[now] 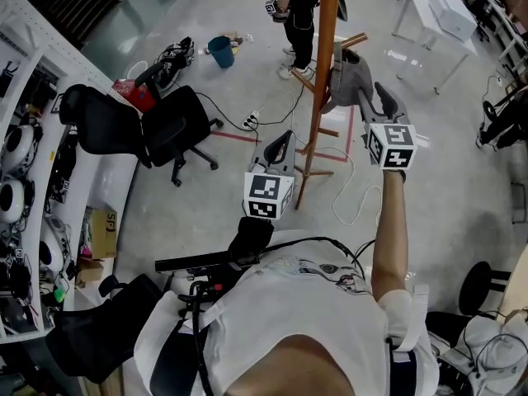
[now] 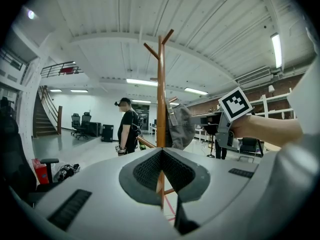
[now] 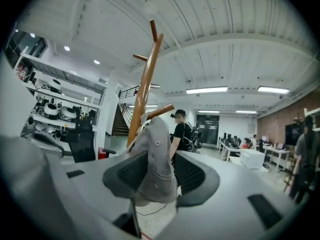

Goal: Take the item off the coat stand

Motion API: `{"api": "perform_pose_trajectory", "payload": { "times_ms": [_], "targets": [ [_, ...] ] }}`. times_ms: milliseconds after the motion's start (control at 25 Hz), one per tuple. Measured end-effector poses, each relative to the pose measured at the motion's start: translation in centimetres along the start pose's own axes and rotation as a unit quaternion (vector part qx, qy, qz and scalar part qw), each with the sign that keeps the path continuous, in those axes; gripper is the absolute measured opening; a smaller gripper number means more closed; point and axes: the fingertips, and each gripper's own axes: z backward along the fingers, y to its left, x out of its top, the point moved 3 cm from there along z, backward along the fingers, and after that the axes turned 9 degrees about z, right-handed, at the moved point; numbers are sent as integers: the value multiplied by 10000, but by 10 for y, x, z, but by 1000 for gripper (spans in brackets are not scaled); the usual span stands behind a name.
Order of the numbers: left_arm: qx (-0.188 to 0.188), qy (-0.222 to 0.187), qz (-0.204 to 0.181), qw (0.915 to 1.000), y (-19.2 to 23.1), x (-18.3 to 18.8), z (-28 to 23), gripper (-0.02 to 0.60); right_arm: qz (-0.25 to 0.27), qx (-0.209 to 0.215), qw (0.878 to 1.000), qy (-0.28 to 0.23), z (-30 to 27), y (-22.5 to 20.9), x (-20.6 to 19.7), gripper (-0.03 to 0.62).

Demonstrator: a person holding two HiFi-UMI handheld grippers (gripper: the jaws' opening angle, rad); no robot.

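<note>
A grey cap (image 1: 346,77) hangs on a peg of the wooden coat stand (image 1: 323,56). My right gripper (image 1: 375,96) is raised to it from the right. In the right gripper view the cap (image 3: 156,144) hangs between the two pads of the right gripper (image 3: 161,172), which stands open: the fabric lies against the left pad and a gap shows at the right pad. My left gripper (image 1: 283,139) is lower, in front of the pole, shut with nothing in it. In the left gripper view its tips (image 2: 161,153) meet before the stand (image 2: 161,84), with the cap (image 2: 181,126) to the right.
A person in black (image 1: 297,15) stands just beyond the stand. Black office chairs (image 1: 177,126) are at the left, with a blue bucket (image 1: 220,50) and cables (image 1: 247,120) on the floor. A white table (image 1: 437,15) is at the back right, and shelving (image 1: 25,180) lines the left.
</note>
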Motion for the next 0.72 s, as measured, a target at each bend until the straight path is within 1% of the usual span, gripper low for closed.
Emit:
{"api": "perform_pose_trajectory", "payload": {
  "times_ms": [160, 200, 240, 320, 480, 720],
  "targets": [
    [85, 3, 27, 10000, 4, -2, 2, 2, 143, 72, 9998, 88, -8, -1, -5, 148],
    [107, 2, 37, 9999, 6, -3, 3, 2, 200, 70, 9997, 97, -9, 0, -4, 96],
    [127, 0, 48, 9999, 7, -3, 3, 2, 252, 60, 9996, 91, -10, 0, -3, 57],
    [154, -6, 62, 9999, 9, -3, 5, 2, 332, 10, 9994, 55, -9, 2, 1, 31],
    [166, -9, 66, 9998, 7, -3, 9, 2, 306, -274, 9991, -110, 1, -6, 12, 21],
    [135, 20, 64, 9999, 2, -5, 10, 2, 84, -923, 9945, -481, 17, -38, 35, 19]
  ]
}}
